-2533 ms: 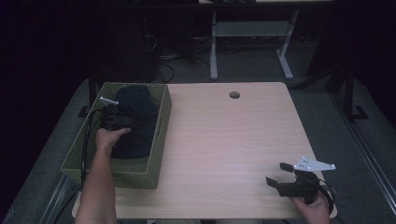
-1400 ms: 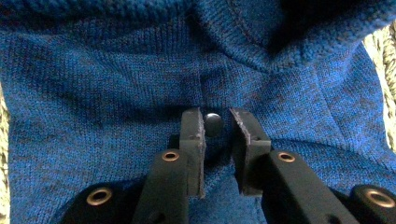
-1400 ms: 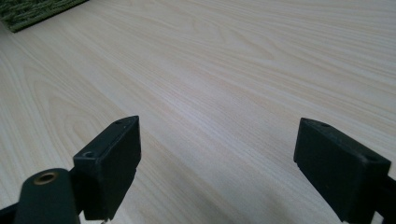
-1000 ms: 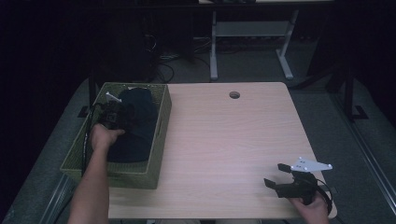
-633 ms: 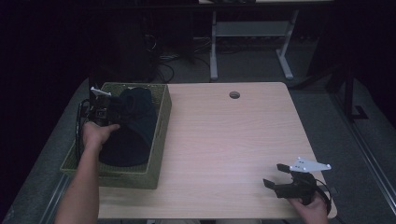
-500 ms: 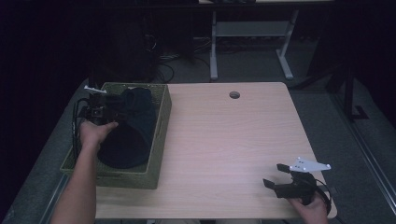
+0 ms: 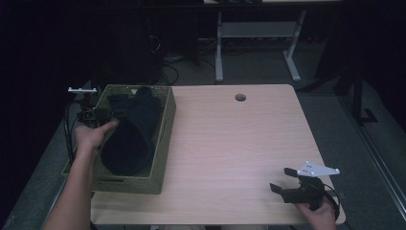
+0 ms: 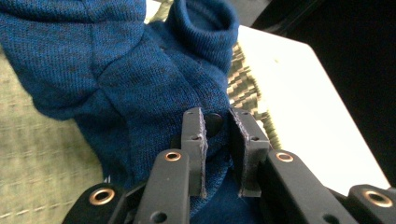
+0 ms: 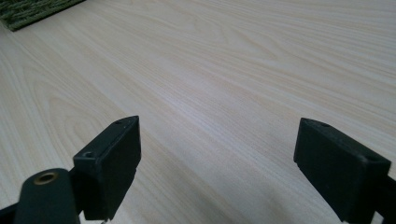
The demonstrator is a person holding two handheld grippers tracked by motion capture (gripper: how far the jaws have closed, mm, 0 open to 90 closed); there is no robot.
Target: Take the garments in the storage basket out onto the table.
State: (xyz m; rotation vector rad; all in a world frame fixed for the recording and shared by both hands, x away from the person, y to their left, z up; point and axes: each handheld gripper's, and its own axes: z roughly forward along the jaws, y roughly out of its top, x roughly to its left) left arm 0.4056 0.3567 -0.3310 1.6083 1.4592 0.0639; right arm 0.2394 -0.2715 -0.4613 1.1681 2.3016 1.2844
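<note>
Your left gripper (image 8: 215, 154) pinches the blue sweater (image 8: 116, 79) above the green basket (image 7: 163, 139); your right gripper (image 9: 219, 172), spread, rests well apart from the basket.

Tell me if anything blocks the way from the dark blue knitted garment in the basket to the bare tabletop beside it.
The woven green basket's side wall stands between the dark blue knitted garment and the light wooden tabletop; it must be lifted over that.

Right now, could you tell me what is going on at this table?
A person holds a gripper in each hand. The left gripper is shut on a fold of a dark blue knit garment that lies in a green basket at the table's left edge. The right gripper is open above the bare table.
</note>
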